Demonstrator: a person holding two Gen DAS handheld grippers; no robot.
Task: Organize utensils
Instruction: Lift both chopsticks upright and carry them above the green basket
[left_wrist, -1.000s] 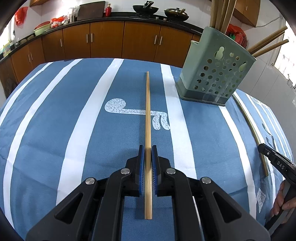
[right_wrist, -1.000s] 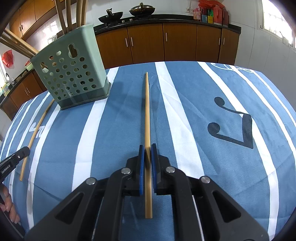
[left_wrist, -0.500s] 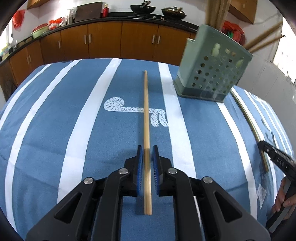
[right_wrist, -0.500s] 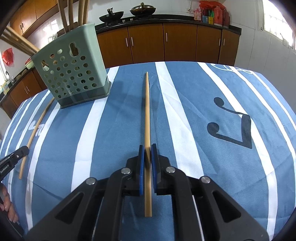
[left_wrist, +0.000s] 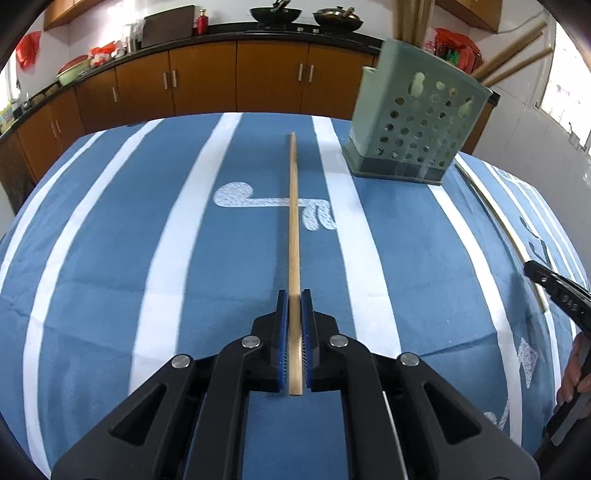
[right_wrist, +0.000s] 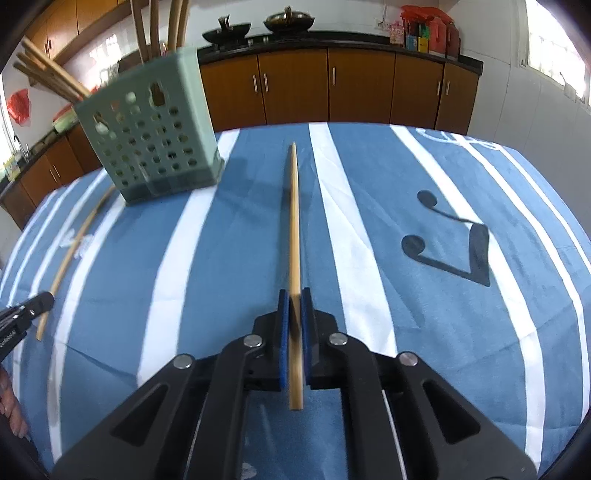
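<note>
In the left wrist view my left gripper is closing its jaws on a wooden chopstick, blue pads pressing its near end. The stick points away over the blue striped tablecloth. My right gripper is shut on a second chopstick in the same way. A green perforated holder with several wooden sticks in it stands at the far right of the left view and at the far left of the right view. Whether either chopstick is lifted off the cloth I cannot tell.
Each view catches the other gripper at its edge: black fingers with a hand on the right, black fingers on the left. Brown kitchen cabinets stand beyond the table's far edge, woks on the counter.
The left jaws stood slightly apart around the chopstick half a second ago and now press on it. Both views are now a little blurred; the holder has shifted slightly in frame.
</note>
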